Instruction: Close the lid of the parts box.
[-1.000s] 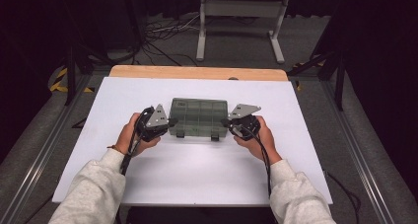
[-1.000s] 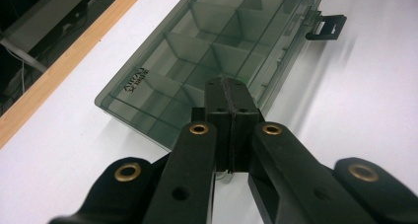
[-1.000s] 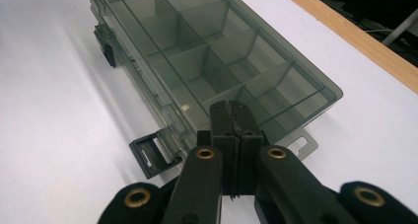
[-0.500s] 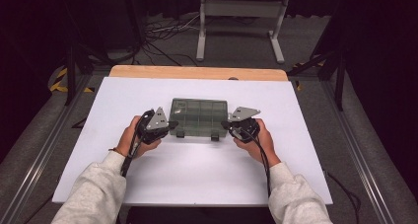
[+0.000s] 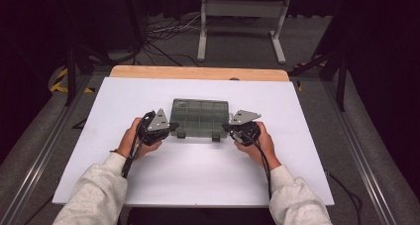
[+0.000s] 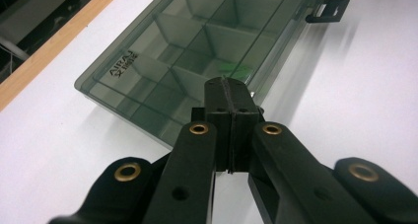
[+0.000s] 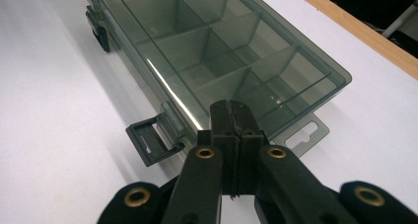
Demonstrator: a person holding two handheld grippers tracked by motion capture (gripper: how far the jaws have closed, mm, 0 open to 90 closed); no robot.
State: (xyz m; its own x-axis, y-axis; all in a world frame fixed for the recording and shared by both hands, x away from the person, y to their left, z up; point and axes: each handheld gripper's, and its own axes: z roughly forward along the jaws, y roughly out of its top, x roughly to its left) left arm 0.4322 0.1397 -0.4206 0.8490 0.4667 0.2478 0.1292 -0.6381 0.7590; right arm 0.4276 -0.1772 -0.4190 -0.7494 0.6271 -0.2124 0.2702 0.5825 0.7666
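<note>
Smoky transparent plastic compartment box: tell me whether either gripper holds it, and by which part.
Nothing is held. The left gripper and right gripper are both shut with nothing between their jaws, one at each end of the smoky transparent plastic compartment box.

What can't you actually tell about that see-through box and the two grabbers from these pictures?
- Whether the compartments of the box hold anything small: high view too far; both gripper views blurred by the tinted lid.
- Whether the left gripper touches the box: its shut fingers cover that spot.
- Same for the right gripper.
- The box's far end: cut off at the top edge of both gripper views.
</note>
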